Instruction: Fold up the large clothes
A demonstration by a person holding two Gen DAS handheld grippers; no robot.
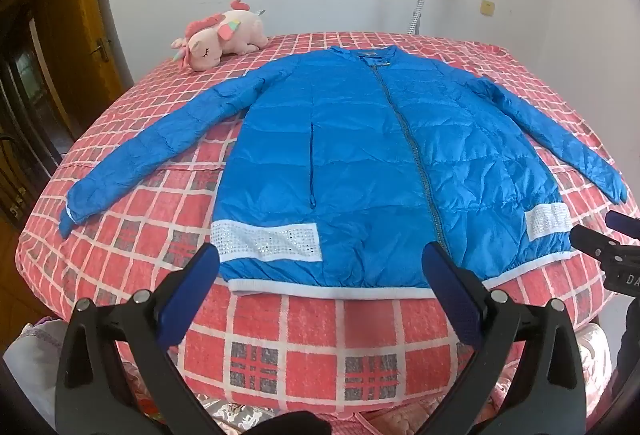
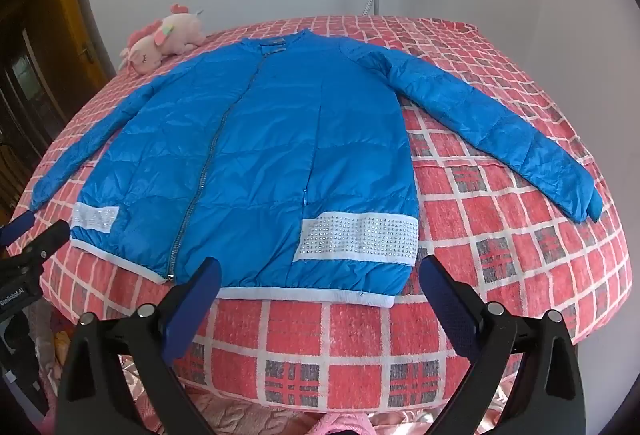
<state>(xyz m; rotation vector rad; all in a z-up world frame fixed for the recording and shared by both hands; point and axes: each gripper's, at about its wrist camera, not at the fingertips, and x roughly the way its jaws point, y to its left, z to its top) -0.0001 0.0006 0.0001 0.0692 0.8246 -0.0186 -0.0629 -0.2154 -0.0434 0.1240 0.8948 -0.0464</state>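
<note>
- White-walled room, bed (image 1: 304, 347) under red checked cover
- Blue jacket (image 1: 360, 163) spread flat on bed, zipped, sleeves out left and right, hem nearest
- Pink plush toy (image 1: 220, 39) at far left
- Left hand-held gripper (image 1: 320, 267) and right hand-held gripper (image 2: 320, 275) wide open over hem, gripping nothing

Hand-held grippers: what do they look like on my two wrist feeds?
Both match: the left hand-held gripper and right hand-held gripper have black plastic arms with silver pivot bolts and dark blue textured finger pads. White lettering marks each body. No cables or sleeves show.
</note>
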